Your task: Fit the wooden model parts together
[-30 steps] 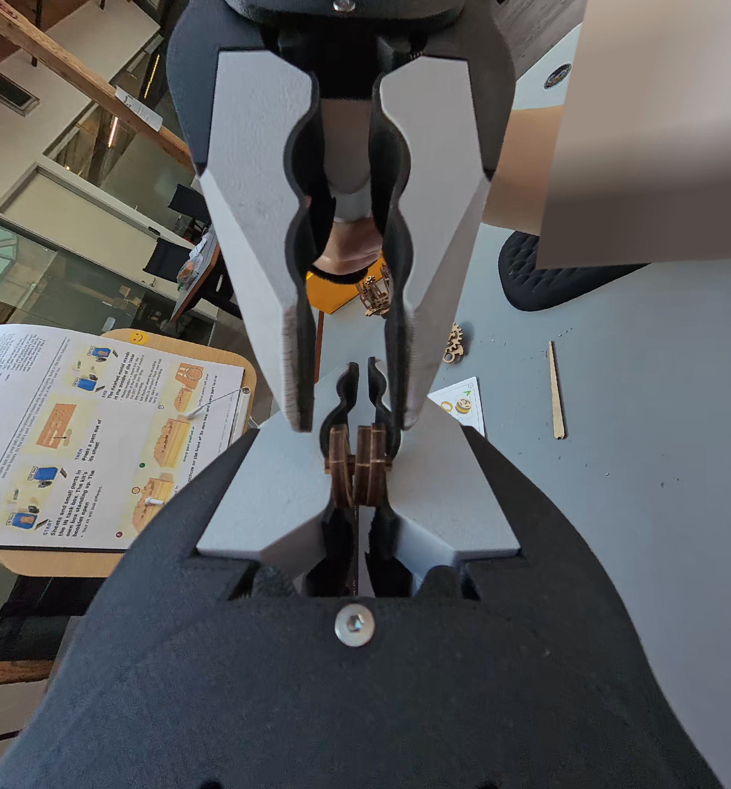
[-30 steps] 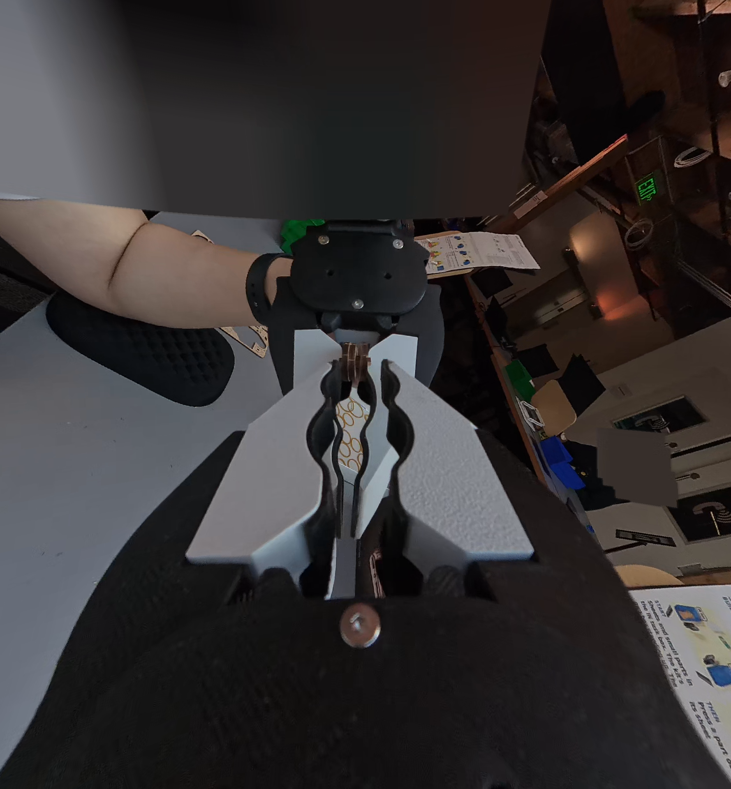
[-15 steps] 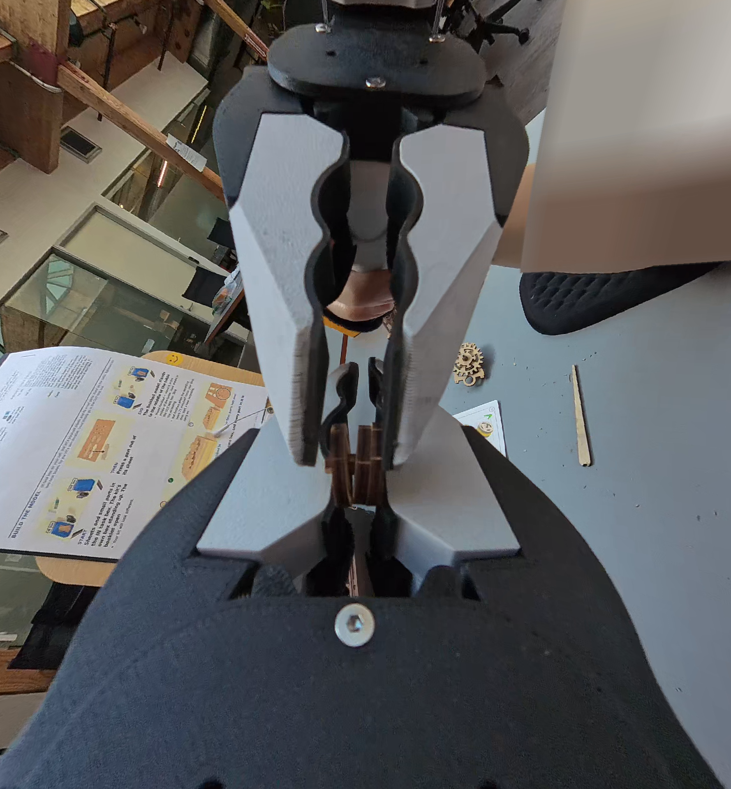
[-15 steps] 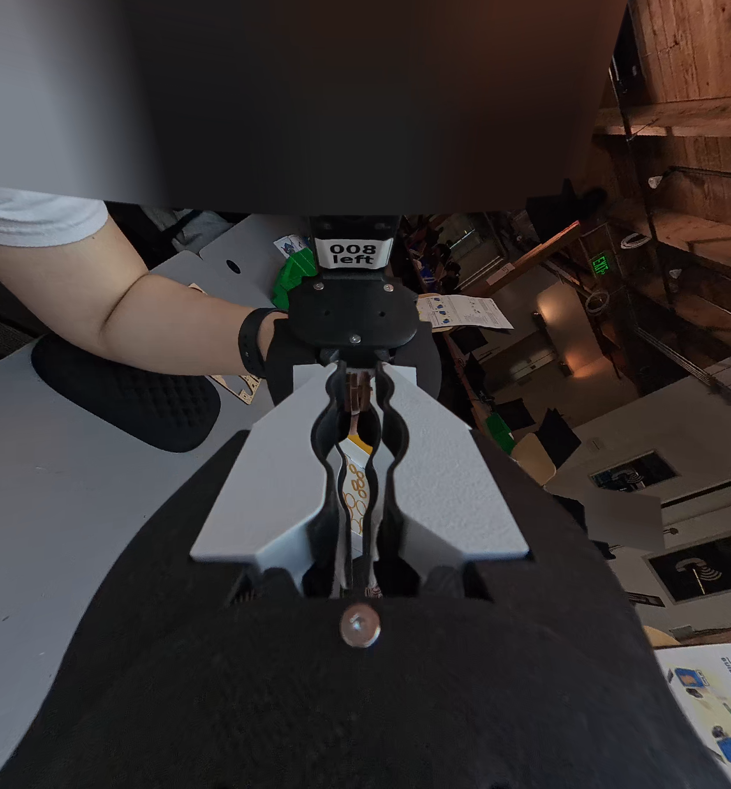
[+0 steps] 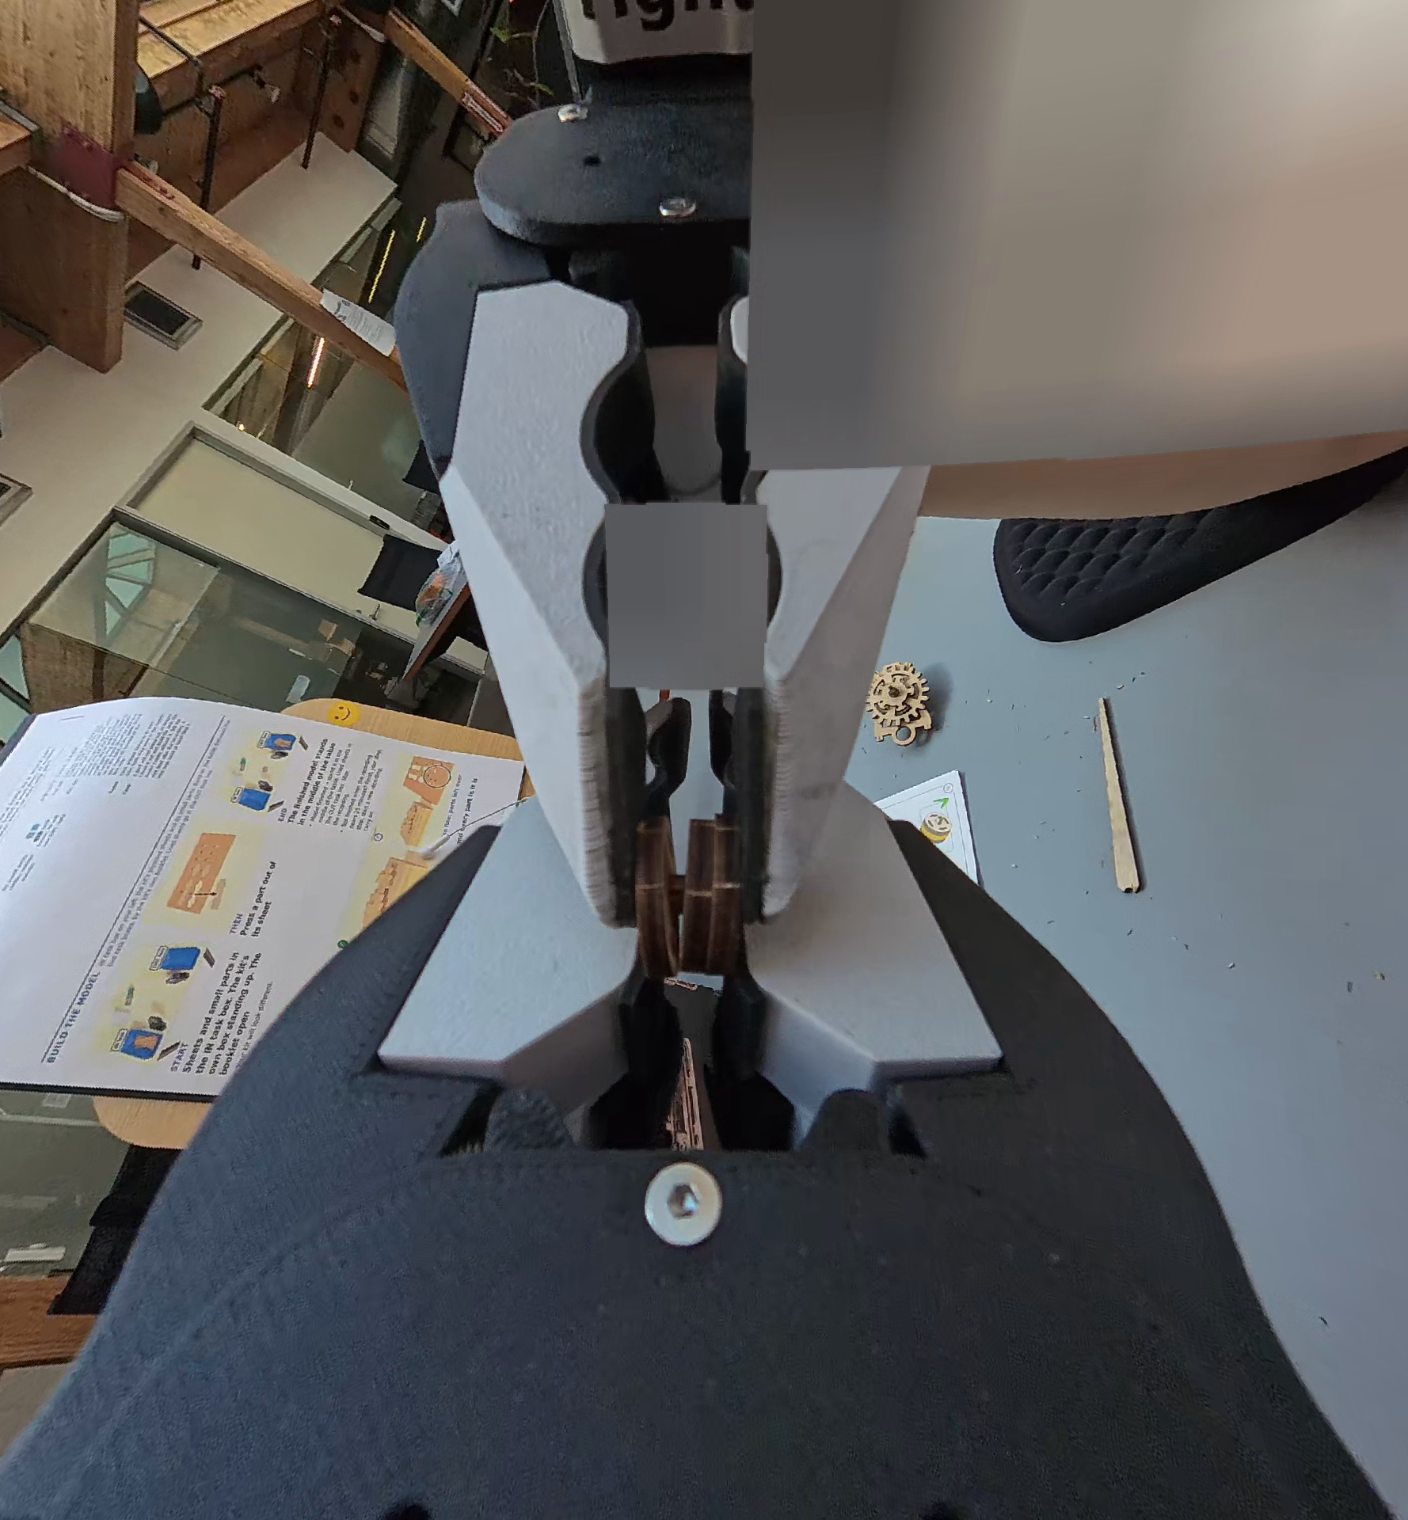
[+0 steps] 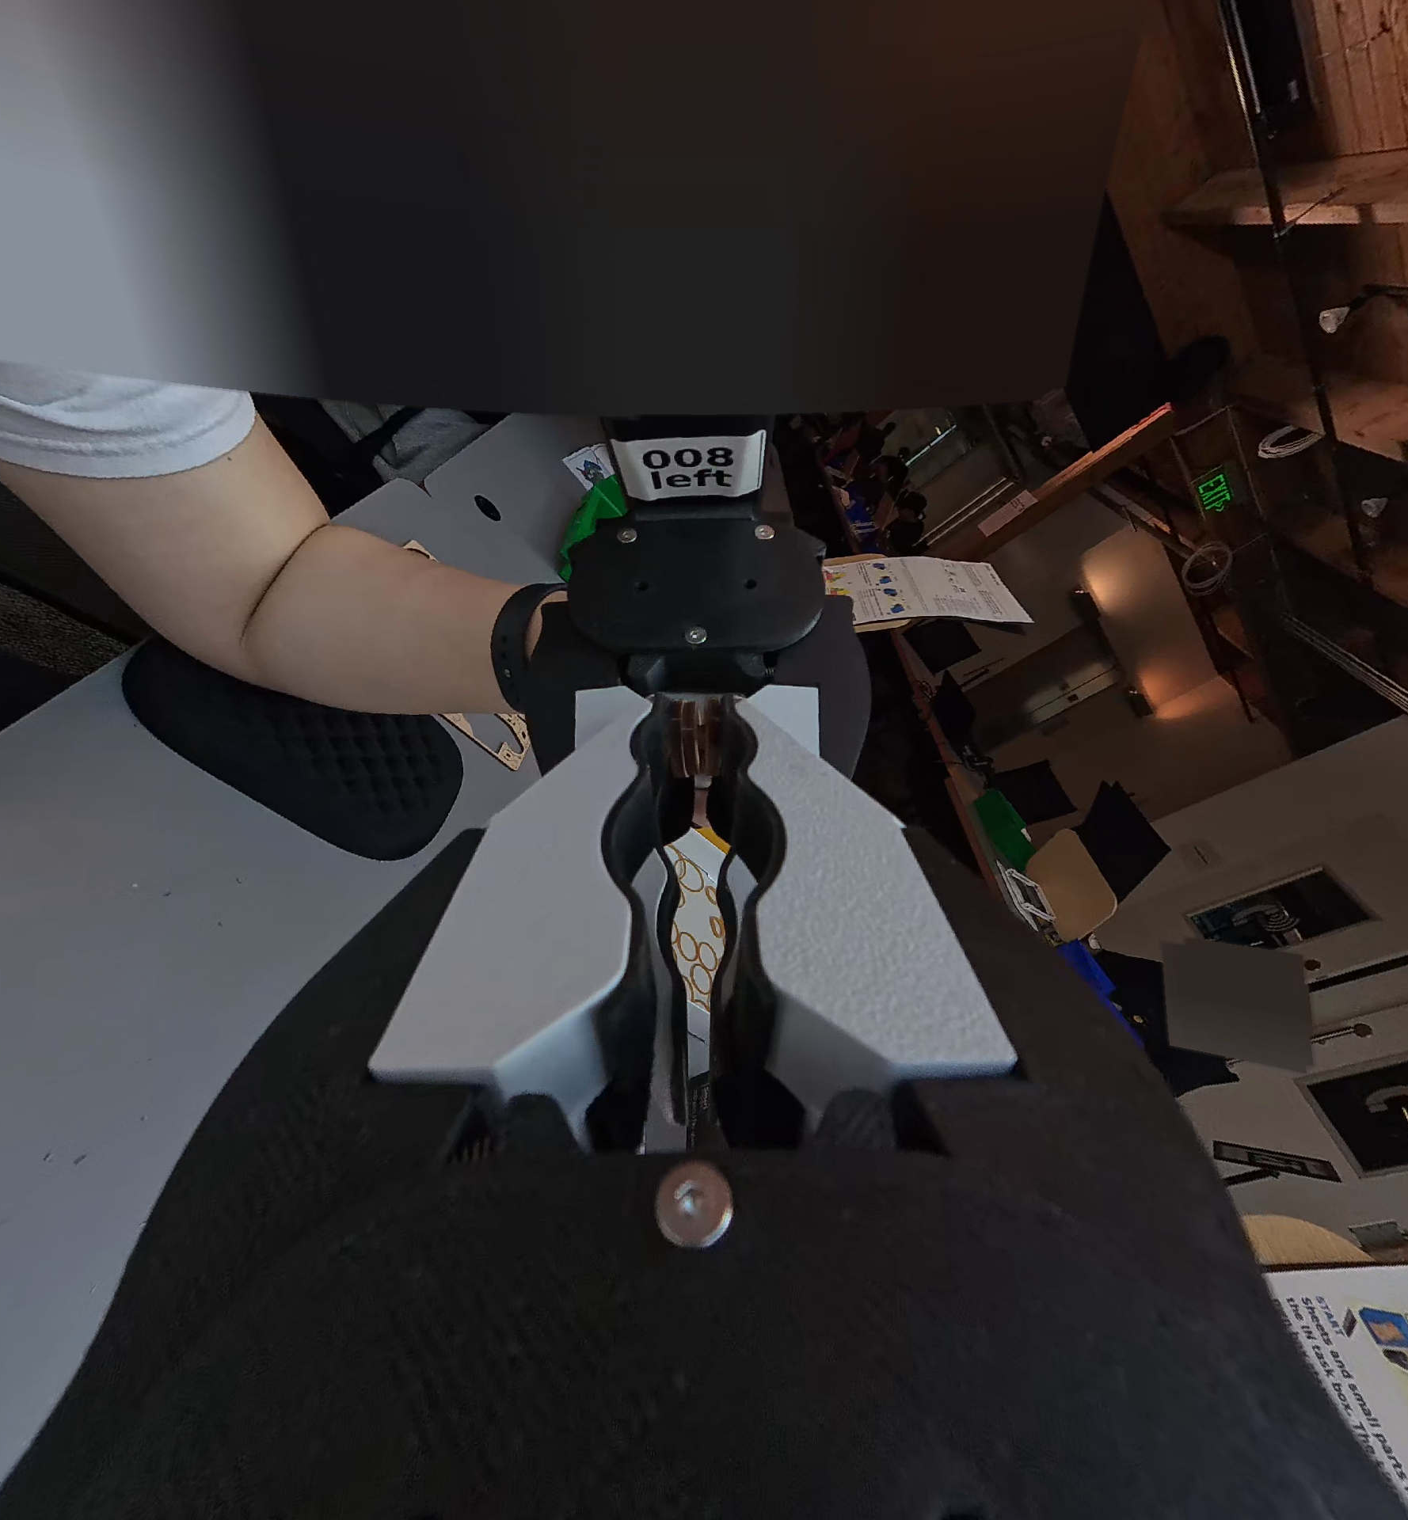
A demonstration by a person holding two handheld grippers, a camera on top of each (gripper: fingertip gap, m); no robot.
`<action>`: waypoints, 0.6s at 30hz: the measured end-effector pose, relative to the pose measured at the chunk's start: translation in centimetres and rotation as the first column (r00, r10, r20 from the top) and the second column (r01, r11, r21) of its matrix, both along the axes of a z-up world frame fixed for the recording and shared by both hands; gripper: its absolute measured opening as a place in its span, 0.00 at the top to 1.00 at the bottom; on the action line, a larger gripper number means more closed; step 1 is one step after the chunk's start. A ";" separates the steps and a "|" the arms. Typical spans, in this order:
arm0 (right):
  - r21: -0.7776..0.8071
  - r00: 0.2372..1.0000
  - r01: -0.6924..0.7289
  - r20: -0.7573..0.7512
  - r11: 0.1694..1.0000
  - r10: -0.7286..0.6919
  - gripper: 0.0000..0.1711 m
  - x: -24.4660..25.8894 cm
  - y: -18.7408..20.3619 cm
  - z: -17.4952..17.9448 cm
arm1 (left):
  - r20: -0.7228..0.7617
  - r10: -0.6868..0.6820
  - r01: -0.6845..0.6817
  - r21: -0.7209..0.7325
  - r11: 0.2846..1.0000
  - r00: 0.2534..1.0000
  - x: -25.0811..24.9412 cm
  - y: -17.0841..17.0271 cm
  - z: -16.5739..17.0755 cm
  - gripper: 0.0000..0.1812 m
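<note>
The right gripper (image 5: pixel 688 896) has drawn back from the camera, its tips staying around the wooden wheels (image 5: pixel 688 896).

Two grippers: left gripper (image 5: pixel 688 929), right gripper (image 5: pixel 684 896). One wooden disc assembly (image 5: pixel 688 892). One gear piece (image 5: pixel 898 702). One wooden stick (image 5: pixel 1119 796). One instruction sheet (image 5: pixel 191 888).

my claws (image 5: pixel 688 946): grey fingers, black pads | wooden part (image 5: pixel 688 892): dark brown, layered | table (image 5: pixel 1260 1028): pale grey | pad (image 5: pixel 1161 567): black, dimpled | gear piece (image 5: pixel 898 701): light tan
</note>
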State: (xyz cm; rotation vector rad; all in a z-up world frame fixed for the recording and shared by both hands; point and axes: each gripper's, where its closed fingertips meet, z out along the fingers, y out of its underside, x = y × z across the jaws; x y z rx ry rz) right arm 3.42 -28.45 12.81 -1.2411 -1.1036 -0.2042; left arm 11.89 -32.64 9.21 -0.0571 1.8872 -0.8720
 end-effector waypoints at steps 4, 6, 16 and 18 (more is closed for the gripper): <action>-0.023 1.000 0.015 -0.006 1.000 -0.015 0.94 0.1 0.1 -0.2 | -0.007 -0.003 0.003 0.007 1.000 1.000 0.0 0.1 -0.2 0.98; -0.018 1.000 0.025 0.003 1.000 -0.025 0.94 0.2 0.2 -0.3 | -0.003 -0.001 0.001 0.013 1.000 1.000 0.1 0.2 -0.3 0.98; -0.013 0.998 0.054 0.013 0.998 -0.053 0.94 0.4 0.5 -0.3 | -0.016 0.009 -0.009 0.009 1.000 1.000 0.3 0.5 -0.4 0.97; -0.009 0.998 0.060 0.022 0.998 -0.060 0.94 0.5 0.5 -0.4 | -0.022 0.013 -0.012 0.008 1.000 1.000 0.4 0.5 -0.5 0.97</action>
